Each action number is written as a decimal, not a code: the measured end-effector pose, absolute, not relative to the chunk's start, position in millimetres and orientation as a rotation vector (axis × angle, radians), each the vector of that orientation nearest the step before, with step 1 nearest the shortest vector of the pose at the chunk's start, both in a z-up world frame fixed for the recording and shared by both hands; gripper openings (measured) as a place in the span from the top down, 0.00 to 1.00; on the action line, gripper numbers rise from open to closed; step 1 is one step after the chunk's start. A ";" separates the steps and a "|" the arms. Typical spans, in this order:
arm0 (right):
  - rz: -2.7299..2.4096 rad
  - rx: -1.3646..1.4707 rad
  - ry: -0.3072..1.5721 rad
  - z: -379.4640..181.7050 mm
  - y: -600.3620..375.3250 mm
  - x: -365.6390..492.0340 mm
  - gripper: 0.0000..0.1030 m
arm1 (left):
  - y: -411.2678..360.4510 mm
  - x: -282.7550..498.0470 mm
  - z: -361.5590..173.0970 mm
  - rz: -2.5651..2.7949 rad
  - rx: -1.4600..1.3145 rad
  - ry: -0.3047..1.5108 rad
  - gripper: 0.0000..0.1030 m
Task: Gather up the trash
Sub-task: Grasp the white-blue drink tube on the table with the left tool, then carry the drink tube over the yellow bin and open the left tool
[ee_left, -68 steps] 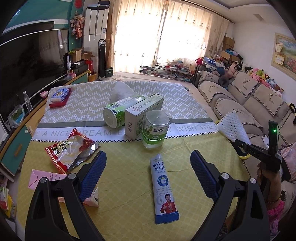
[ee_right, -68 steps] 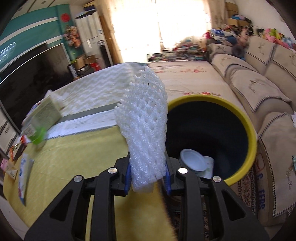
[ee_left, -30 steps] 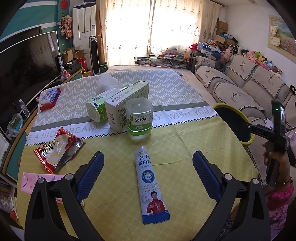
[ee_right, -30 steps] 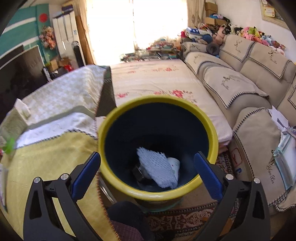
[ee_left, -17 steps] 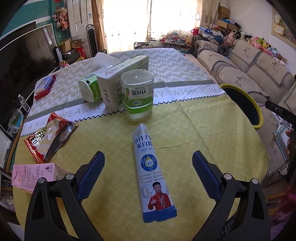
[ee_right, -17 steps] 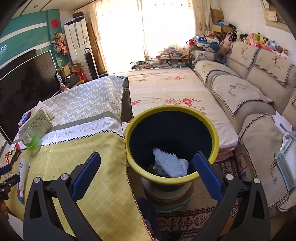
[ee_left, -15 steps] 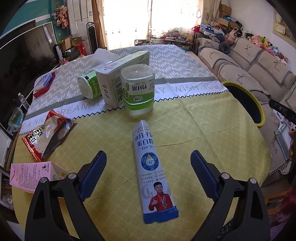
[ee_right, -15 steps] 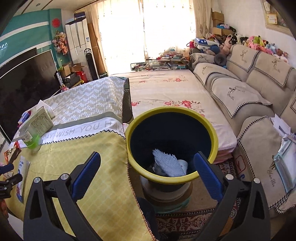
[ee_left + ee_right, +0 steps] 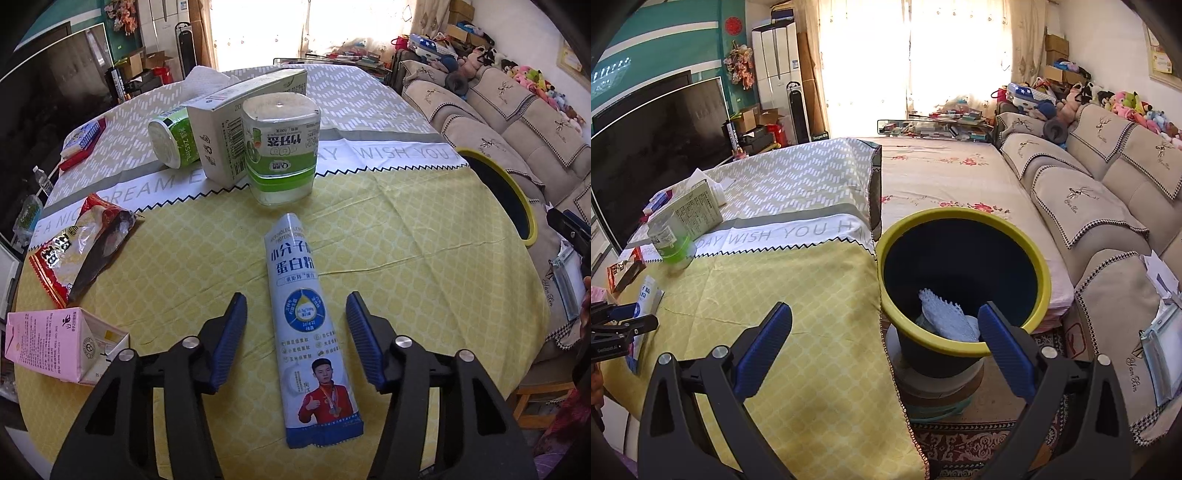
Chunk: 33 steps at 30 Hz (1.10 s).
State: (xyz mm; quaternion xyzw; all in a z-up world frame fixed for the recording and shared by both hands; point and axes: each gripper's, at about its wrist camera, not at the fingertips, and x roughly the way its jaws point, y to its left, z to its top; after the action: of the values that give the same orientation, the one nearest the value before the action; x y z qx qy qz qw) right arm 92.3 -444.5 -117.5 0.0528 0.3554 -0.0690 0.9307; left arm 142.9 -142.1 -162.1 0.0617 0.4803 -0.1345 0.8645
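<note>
Closing on the blue-and-white protein powder sachet (image 9: 310, 325), the left gripper (image 9: 295, 332) has just been narrowing its jaws; its blue fingers (image 9: 227, 341) now stand about half open, one on each side of the sachet's lower half, with yellow cloth visible between each pad and the packet, so nothing is held yet. The sachet lies flat and lengthwise on the yellow worktop (image 9: 424, 266), its sealed bottom edge nearest the camera. To do this pinch well, I judge the tips should sink until they brush the cloth, stay centred across the packet's width, and squeeze so the thin film buckles up between the pads rather than sliding out underneath; catching the tablecloth along with it is the main risk. A grip near the middle of its length would keep it from drooping on the way over.

Farther out stand a green-labelled clear jar (image 9: 282, 147), a grey-white carton (image 9: 221, 129), a green can on its side (image 9: 173, 140), a red snack wrapper (image 9: 81, 247) and a pink carton (image 9: 55, 343).

The right gripper (image 9: 886, 347) is wide open and empty, pointing toward the yellow-rimmed bin (image 9: 964, 218) beside the worktop, where a white foam net (image 9: 945, 317) already lies inside.
</note>
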 end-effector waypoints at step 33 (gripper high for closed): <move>-0.370 0.234 0.730 -131.9 -533.1 64.9 0.07 | -342.5 170.3 -72.8 -0.776 0.261 0.821 0.74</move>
State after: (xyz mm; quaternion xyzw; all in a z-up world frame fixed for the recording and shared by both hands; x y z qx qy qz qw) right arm 64.9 -533.1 -131.9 0.1133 0.3540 -0.1794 0.9109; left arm 170.3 -342.5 -72.8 0.1233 0.3880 -0.3666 0.8366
